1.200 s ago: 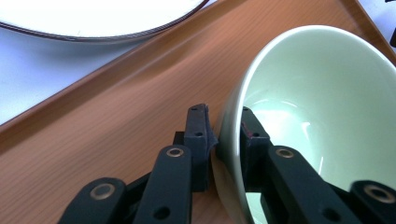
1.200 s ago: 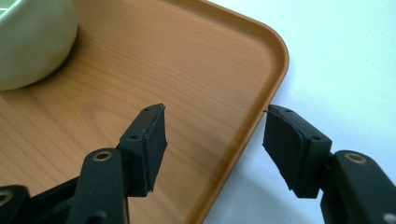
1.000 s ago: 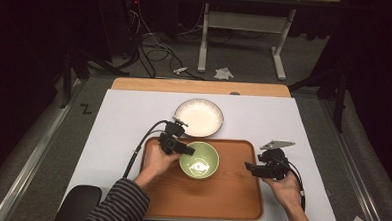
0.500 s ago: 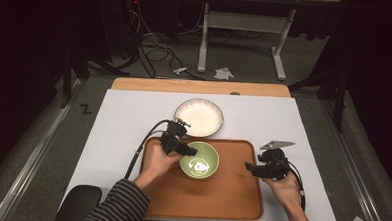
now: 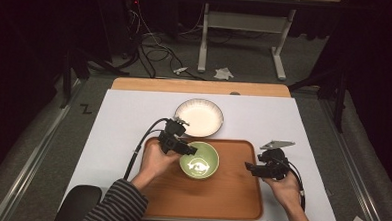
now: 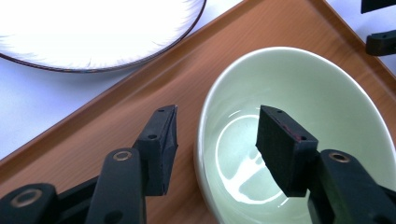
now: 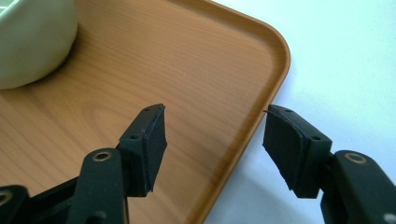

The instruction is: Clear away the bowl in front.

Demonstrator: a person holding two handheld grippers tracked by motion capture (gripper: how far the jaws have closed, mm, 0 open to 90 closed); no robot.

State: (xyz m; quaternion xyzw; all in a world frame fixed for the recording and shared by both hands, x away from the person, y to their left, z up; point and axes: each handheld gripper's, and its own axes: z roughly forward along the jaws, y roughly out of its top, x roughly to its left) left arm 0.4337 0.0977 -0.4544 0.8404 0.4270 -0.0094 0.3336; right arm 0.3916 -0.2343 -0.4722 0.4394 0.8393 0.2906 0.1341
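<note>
Bowl: the green bowl (image 5: 199, 160) stood upright on the wooden tray (image 5: 230, 202), toward its far left part, with a pale fish-like mark inside, though the high view was too small to be sure of the motif.
Left tongs: the left tongs (image 6: 217, 135) straddled the bowl's near rim, one pad outside over the tray, the other inside the bowl, neither pressing on the wall.
Just changed: these jaws had just been opening with the rim between them, so the bowl looked released rather than carried.
Meaning: the bowl seemed set down on the tray; the placement step was probably finished.
Right tongs: the right tongs (image 7: 212, 140) stood apart and empty, astride the tray's right edge.
Plate: a white plate (image 5: 199, 116) lay on the tabletop (image 5: 113, 122) just beyond the tray.
</note>
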